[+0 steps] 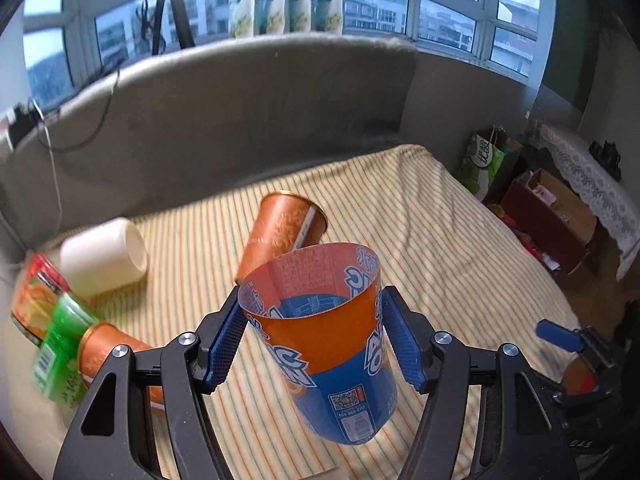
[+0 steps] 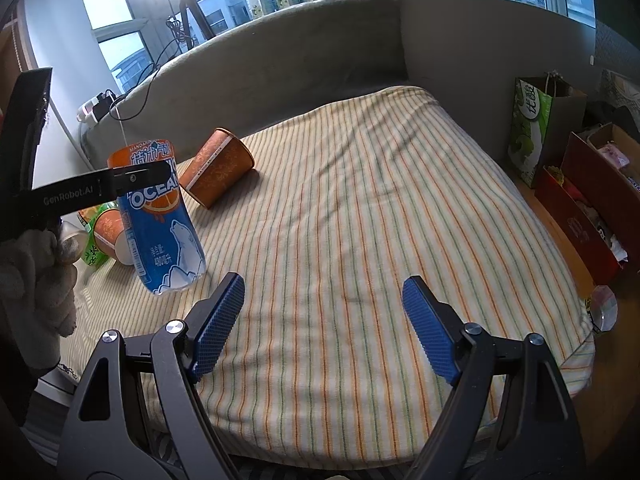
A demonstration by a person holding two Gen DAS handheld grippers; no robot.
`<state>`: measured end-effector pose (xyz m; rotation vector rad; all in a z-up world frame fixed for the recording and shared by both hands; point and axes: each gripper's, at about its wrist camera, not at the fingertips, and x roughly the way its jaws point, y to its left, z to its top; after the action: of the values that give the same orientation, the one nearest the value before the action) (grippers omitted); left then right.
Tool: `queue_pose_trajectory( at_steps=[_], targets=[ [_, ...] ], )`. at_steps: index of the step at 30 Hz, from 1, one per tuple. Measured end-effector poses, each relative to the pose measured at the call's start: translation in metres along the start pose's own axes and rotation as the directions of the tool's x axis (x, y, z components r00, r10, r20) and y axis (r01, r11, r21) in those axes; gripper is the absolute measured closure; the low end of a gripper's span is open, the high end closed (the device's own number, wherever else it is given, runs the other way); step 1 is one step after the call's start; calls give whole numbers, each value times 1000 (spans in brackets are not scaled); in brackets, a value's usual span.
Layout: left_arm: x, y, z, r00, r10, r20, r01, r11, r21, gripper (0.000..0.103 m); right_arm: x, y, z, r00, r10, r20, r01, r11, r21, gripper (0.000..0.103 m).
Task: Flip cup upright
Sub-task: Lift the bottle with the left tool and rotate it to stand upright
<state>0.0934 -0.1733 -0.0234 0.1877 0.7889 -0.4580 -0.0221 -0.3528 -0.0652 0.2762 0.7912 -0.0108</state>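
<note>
My left gripper [image 1: 314,320] is shut on an orange and blue cup [image 1: 324,344] with an OCEAN label. It holds the cup mouth up, a little tilted, above the striped cloth [image 1: 440,248]. The same cup [image 2: 160,220] shows at the left of the right wrist view, gripped near its top by the left gripper's black fingers [image 2: 136,178]. My right gripper [image 2: 324,320] is open and empty, low over the near part of the cloth [image 2: 360,208].
An orange patterned cup [image 1: 280,232] lies on its side behind the held cup, also in the right wrist view [image 2: 218,168]. A white cup [image 1: 104,256], another orange cup [image 1: 116,352] and green packets [image 1: 60,352] lie at the left. A grey sofa back [image 1: 240,120] bounds the far side. Bags and boxes [image 2: 580,184] stand at right.
</note>
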Motion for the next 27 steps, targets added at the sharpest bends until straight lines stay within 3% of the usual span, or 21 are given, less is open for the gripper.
queue_pose_trajectory(
  at_steps=[12, 27],
  targets=[
    [-13, -17, -18, 992, 64, 106, -73, 994, 83, 37, -1, 0, -2, 1000, -2, 1, 2, 1000, 2, 19],
    [-27, -15, -34, 996, 1, 90, -6, 998, 57, 36, -4, 6, -4, 1000, 1, 5, -1, 1000, -7, 19]
  ],
)
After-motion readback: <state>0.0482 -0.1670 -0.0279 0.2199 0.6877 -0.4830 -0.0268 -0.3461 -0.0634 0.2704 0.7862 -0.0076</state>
